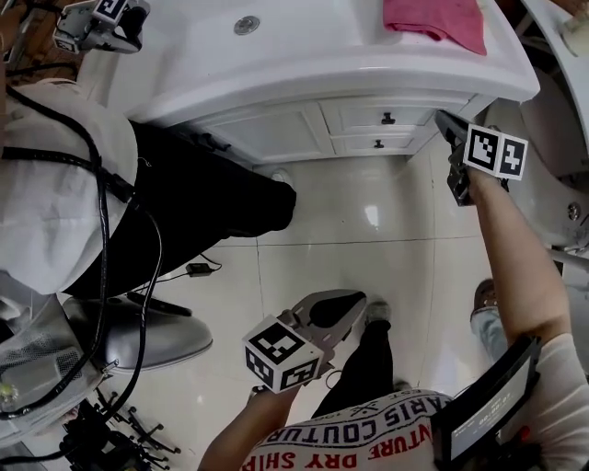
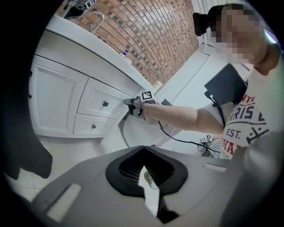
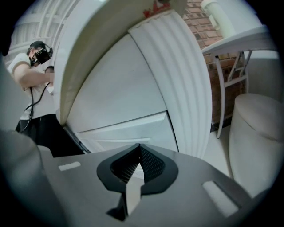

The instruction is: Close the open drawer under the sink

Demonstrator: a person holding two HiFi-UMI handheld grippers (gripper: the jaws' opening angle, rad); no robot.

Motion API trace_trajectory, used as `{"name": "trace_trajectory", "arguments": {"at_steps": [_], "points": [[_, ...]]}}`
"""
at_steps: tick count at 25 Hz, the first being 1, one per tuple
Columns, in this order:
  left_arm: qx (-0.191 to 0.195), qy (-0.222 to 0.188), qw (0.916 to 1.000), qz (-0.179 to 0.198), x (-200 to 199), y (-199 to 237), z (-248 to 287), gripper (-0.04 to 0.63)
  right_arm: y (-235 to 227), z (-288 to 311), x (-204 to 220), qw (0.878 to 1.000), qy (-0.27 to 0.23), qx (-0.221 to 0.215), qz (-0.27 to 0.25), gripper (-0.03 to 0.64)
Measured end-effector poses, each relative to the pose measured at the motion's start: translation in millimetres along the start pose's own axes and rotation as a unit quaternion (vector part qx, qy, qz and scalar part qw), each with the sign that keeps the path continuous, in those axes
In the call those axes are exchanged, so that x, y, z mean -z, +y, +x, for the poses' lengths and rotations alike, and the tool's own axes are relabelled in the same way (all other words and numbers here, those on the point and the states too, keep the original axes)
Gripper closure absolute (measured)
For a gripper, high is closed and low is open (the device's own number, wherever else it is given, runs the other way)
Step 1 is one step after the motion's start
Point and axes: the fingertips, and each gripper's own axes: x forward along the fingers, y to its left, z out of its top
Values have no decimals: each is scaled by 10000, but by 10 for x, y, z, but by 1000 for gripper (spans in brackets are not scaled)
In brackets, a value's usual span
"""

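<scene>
The white sink cabinet [image 1: 276, 129] runs across the top of the head view, with two small drawers at its right end. The upper drawer [image 1: 386, 117] and the lower drawer [image 1: 378, 143] each have a dark knob, and both fronts look about flush with the cabinet face. My right gripper [image 1: 444, 120] is shut and empty, its tip at the upper drawer's right edge by the fluted corner post [image 3: 177, 66]. The left gripper view shows that same contact of the right gripper [image 2: 128, 101]. My left gripper [image 1: 357, 300] hangs low over the floor, shut on nothing.
Another person in black trousers [image 1: 202, 198] stands close at the cabinet's left. A pink cloth [image 1: 433, 20] lies on the counter. A white rounded fixture [image 3: 262, 133] and table legs [image 3: 222, 97] stand right of the cabinet. A cable and small black box [image 1: 198, 269] lie on the tiles.
</scene>
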Motion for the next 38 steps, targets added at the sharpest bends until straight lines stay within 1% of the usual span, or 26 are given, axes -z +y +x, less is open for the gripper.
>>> {"name": "trace_trajectory", "arguments": {"at_steps": [3,4,5,7,11,14,18,23,27,29,33,38], "points": [[113,-67,9999,98,-27,-129,38,612,87,-309,202,9966,222,37,-788,607],[190,-92,9996,161,-40,-200,61,613,155,-470,298,9945,269,-31,-1011,607],[254,-114,9993,231,-50,-275,77,613,253,-655,413,9930,304,-165,-1128,606],[318,-151,9988,344,-65,-429,77,612,534,-1079,696,9918,380,-570,-1081,577],[494,-285,9963,636,-118,-856,68,613,1169,-2094,1177,9872,406,-1384,-679,571],[522,-331,9937,930,-88,-1253,55,614,1609,-2858,1373,9813,291,-1854,-418,607],[545,-374,9906,1196,189,-2000,-123,614,2216,-3898,1690,9712,192,-2314,-534,607],[584,-491,9847,1567,747,-3118,-391,614,2764,-5207,2064,9601,-147,-2603,-1010,609],[473,-557,9789,1911,1291,-3988,-631,614,3094,-6135,2443,9519,-225,-2717,-1396,609],[405,-651,9757,2053,1533,-4363,-774,614,3204,-6526,2620,9494,-293,-2732,-1524,609],[284,-911,9696,2252,1840,-4939,-1063,614,3329,-7110,2841,9469,-488,-2698,-1682,609],[204,-1057,9641,2426,1942,-5441,-1290,614,3476,-7565,2975,9456,-521,-2680,-1767,609]]}}
